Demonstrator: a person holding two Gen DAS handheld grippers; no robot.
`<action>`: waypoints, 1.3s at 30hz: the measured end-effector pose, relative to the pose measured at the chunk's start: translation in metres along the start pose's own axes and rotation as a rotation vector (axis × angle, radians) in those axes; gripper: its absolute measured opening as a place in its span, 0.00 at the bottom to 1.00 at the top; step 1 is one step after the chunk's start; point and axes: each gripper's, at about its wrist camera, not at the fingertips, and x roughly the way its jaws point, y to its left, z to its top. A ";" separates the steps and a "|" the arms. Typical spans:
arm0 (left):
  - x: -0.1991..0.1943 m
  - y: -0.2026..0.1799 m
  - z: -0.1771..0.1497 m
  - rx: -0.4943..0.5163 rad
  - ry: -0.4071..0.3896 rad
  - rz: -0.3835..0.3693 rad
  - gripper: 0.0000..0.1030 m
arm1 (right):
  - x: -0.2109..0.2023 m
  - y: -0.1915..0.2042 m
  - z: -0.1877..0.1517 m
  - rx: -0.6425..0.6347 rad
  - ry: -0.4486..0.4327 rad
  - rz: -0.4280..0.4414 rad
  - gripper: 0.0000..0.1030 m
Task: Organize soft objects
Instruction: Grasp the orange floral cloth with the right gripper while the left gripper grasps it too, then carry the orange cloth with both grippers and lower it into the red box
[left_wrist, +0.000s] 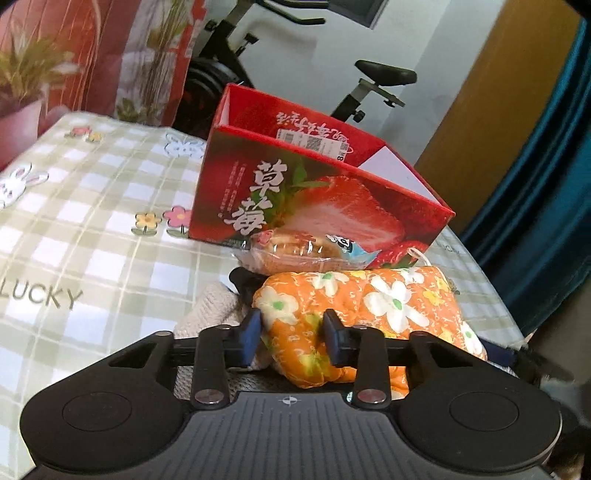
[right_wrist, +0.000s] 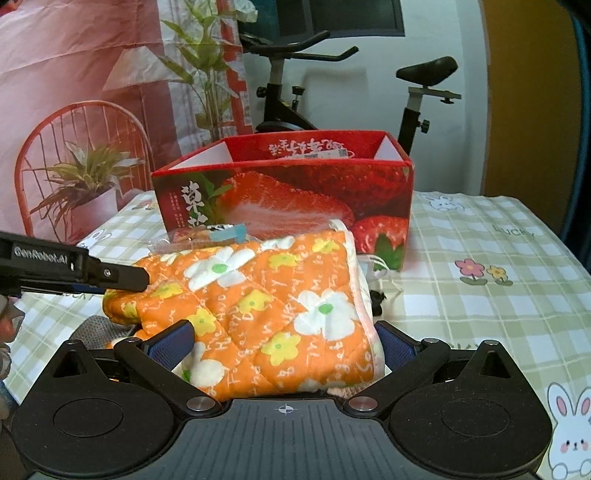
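An orange quilted cloth with white and yellow flowers (left_wrist: 369, 306) lies on the checked tablecloth in front of an open red strawberry box (left_wrist: 317, 199). My left gripper (left_wrist: 291, 332) is shut on the cloth's left end. In the right wrist view the cloth (right_wrist: 266, 314) fills the space between my right gripper's (right_wrist: 284, 345) wide-spread blue pads (right_wrist: 173, 341); the gripper is open around the cloth's near end. The left gripper's fingers (right_wrist: 118, 275) show at the left, pinching the cloth. A wrapped bread roll (left_wrist: 295, 251) lies between cloth and box. A grey knitted item (left_wrist: 214, 306) lies under the cloth.
The red box (right_wrist: 284, 195) stands open-topped at the table's far side. Behind it are an exercise bike (right_wrist: 413, 96) and a pink printed backdrop (right_wrist: 74, 92). A blue curtain (left_wrist: 535, 184) hangs at the right. The tablecloth (right_wrist: 480, 295) stretches to the right.
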 end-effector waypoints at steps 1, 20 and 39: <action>0.000 0.000 0.000 -0.003 -0.001 -0.006 0.33 | 0.000 0.000 0.002 -0.004 -0.002 0.006 0.96; 0.003 0.001 0.006 -0.013 0.014 -0.037 0.25 | 0.010 -0.007 0.024 -0.018 0.049 0.062 0.73; -0.027 -0.015 0.030 0.081 -0.152 -0.059 0.18 | -0.011 0.003 0.055 -0.101 -0.016 0.114 0.35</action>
